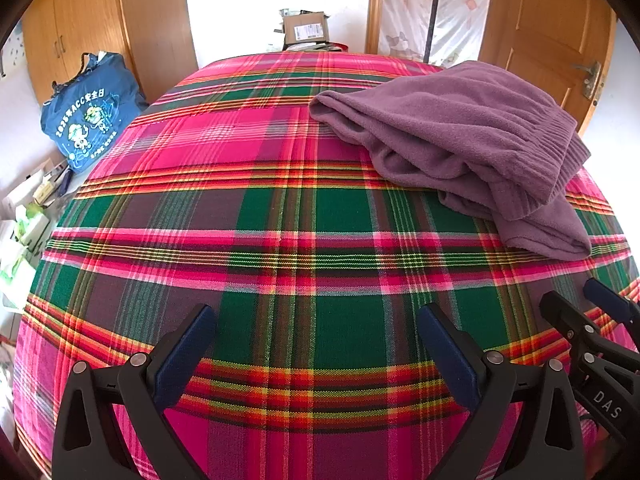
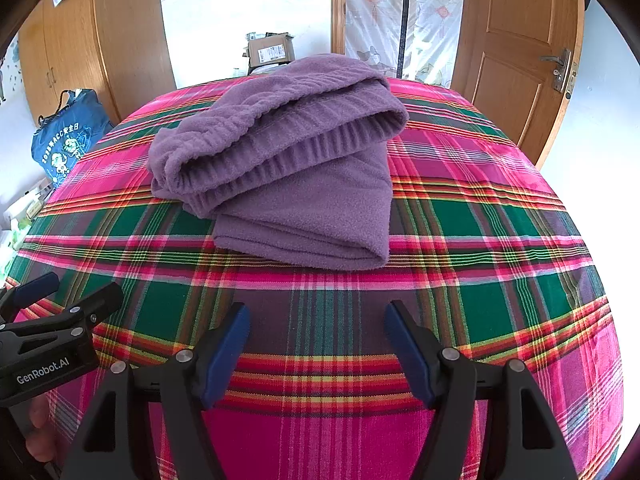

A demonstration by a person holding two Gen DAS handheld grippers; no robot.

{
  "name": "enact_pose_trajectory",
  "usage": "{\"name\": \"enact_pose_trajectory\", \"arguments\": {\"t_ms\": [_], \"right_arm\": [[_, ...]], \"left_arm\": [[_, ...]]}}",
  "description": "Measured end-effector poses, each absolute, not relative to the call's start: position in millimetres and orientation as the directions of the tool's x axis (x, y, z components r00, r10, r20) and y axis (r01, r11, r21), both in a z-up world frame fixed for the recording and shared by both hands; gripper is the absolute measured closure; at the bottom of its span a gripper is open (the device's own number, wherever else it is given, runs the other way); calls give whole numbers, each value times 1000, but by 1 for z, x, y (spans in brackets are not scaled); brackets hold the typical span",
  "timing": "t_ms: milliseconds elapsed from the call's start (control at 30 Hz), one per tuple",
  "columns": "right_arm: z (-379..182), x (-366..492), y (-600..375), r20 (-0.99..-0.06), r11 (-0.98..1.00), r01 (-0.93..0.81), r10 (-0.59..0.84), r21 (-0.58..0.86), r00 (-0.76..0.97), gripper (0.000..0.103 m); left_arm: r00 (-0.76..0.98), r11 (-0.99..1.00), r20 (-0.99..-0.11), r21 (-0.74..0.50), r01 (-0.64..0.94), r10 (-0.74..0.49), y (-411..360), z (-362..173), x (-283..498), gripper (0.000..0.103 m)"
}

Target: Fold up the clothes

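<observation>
A bed covered in a pink, green and orange plaid cloth [image 1: 280, 208] fills both views, and the bulky purple fleece garment with a ribbed hem [image 2: 288, 168] lies bundled and half folded toward its far right corner, its ribbing and neat lower fold plain only in the right wrist view. That view alone shows a hand [image 2: 40, 428] under the left gripper [image 1: 316, 312]. Both the left gripper and the right gripper [image 2: 316, 312] hang over the near edge, jaws spread wide, gripping nothing.
</observation>
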State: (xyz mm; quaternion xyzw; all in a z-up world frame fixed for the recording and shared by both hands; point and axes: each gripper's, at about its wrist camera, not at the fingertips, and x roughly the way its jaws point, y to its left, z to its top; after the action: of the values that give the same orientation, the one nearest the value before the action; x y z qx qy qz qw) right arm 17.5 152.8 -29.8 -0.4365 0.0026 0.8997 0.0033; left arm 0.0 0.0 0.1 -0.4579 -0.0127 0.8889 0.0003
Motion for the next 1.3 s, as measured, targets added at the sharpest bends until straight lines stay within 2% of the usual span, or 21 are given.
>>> {"name": "enact_pose_trajectory", "arguments": {"t_ms": [1300], "right_arm": [[-30, 18, 152, -786, -1000, -4, -2, 6, -618, 30]], "left_arm": [[-593, -999, -805, -23, 23, 5, -1, 5, 5, 3]]}}
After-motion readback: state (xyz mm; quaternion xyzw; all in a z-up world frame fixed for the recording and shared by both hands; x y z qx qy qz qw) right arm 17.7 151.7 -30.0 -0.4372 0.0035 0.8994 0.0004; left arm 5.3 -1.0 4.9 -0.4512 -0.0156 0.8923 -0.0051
